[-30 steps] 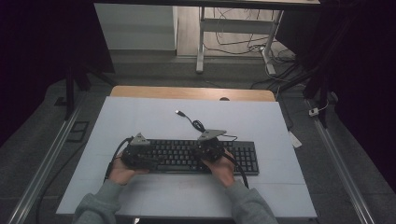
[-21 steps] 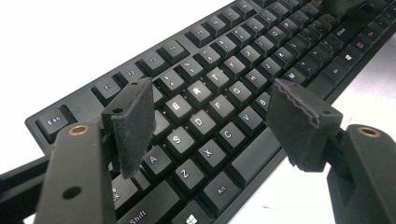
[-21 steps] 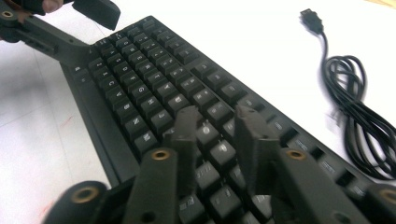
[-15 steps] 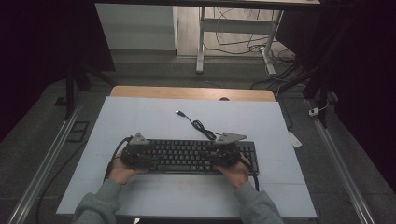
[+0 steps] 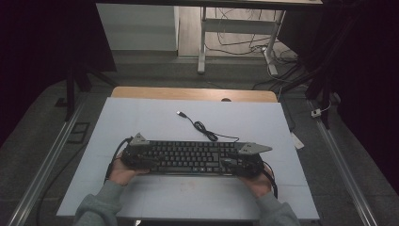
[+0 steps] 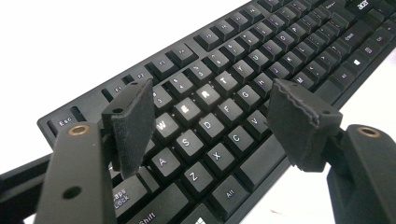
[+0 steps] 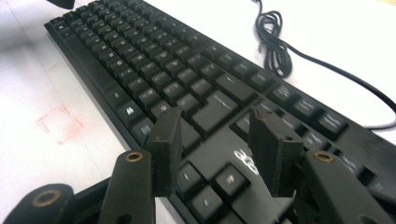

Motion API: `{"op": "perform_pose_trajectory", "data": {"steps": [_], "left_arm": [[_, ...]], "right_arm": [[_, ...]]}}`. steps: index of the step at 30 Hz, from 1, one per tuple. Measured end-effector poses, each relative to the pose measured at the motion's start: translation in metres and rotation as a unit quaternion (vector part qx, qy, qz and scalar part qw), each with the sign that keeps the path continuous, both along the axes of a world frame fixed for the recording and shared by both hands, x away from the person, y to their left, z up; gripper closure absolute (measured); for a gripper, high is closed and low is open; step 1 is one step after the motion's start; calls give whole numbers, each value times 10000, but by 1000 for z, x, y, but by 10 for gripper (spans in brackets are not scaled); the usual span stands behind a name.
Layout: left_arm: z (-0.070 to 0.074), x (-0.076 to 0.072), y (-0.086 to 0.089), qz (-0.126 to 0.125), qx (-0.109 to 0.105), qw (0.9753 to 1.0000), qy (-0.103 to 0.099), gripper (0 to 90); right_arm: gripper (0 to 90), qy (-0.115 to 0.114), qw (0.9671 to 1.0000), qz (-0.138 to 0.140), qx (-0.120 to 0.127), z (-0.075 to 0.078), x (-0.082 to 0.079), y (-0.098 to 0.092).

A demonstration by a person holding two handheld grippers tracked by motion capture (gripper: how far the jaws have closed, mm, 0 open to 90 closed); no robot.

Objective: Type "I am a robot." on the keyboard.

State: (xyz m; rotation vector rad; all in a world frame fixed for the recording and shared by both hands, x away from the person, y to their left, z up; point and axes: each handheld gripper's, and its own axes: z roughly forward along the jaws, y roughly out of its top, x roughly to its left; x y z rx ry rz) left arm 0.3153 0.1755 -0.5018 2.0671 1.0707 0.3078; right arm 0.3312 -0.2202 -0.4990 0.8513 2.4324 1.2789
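High view: my right hand-held gripper has slid to the keyboard's right end; both hand-held grippers gape wide, the left hand-held gripper opposite, ready to lift.

Grey sleeves; each black hand-held gripper has brass-ringed screw holes, rough-edged pads and a grey triangular plate.

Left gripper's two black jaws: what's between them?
In the left gripper view, the left gripper stands open over the black keyboard; its letter keys show between the jaws, nothing gripped.
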Motion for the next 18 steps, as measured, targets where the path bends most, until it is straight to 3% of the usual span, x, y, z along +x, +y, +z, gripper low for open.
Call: {"op": "perform_pose_trajectory", "data": {"steps": [18], "left_arm": [[0,0,0,120,33,9999,-75,307]], "right_arm": [[546,-27,10000,10,-67,-2,-1,-2]]}}
